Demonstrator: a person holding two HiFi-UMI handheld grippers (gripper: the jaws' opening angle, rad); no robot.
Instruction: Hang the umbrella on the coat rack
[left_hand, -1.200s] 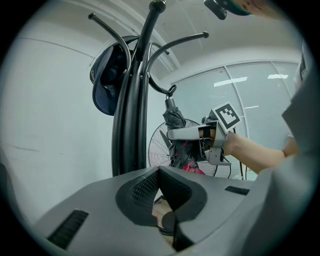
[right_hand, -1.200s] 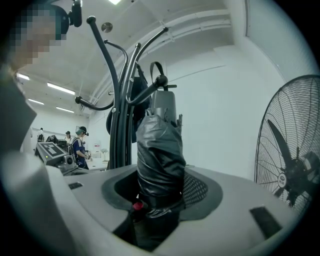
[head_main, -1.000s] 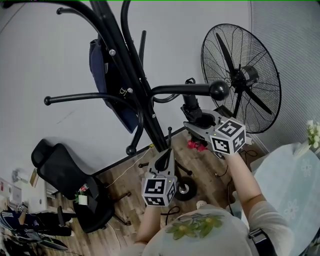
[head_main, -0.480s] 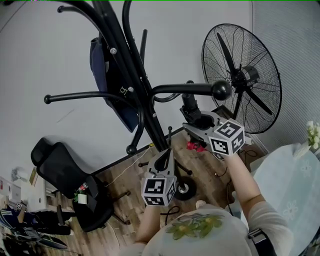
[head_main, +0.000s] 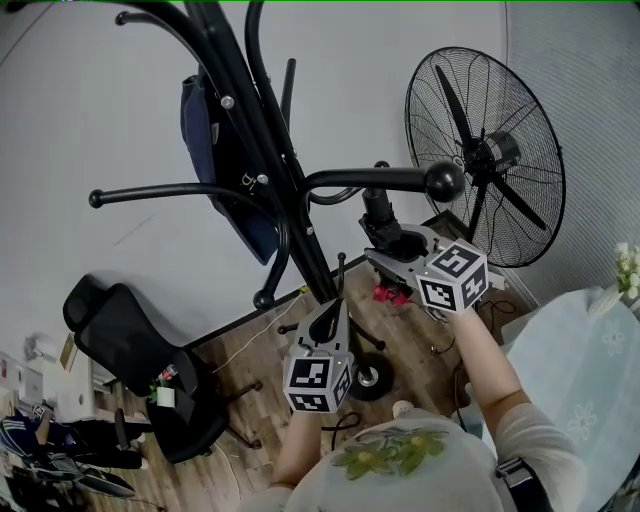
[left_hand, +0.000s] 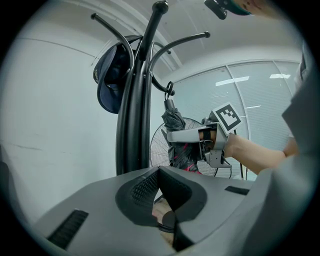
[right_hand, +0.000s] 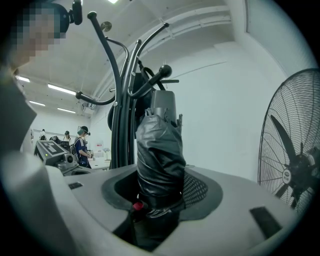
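Now, our right gripper (right_hand: 157, 200) clenched on the folded black fabric umbrella (right_hand: 160, 160), umbrella upright just right of the black metal coat rack (head_main: 268, 150) pole, under its ball-tipped arm (head_main: 440, 181), our left gripper (head_main: 335, 310) nearer, closed on nothing, round black wire fan (head_main: 485, 155) far right.

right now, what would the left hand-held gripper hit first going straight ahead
Probably the coat rack's pole, just left of dead ahead; the umbrella sits slightly right, depth unclear.

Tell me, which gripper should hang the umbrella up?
Right. The right gripper already clamps the umbrella close to a coat rack arm; the left gripper is empty.
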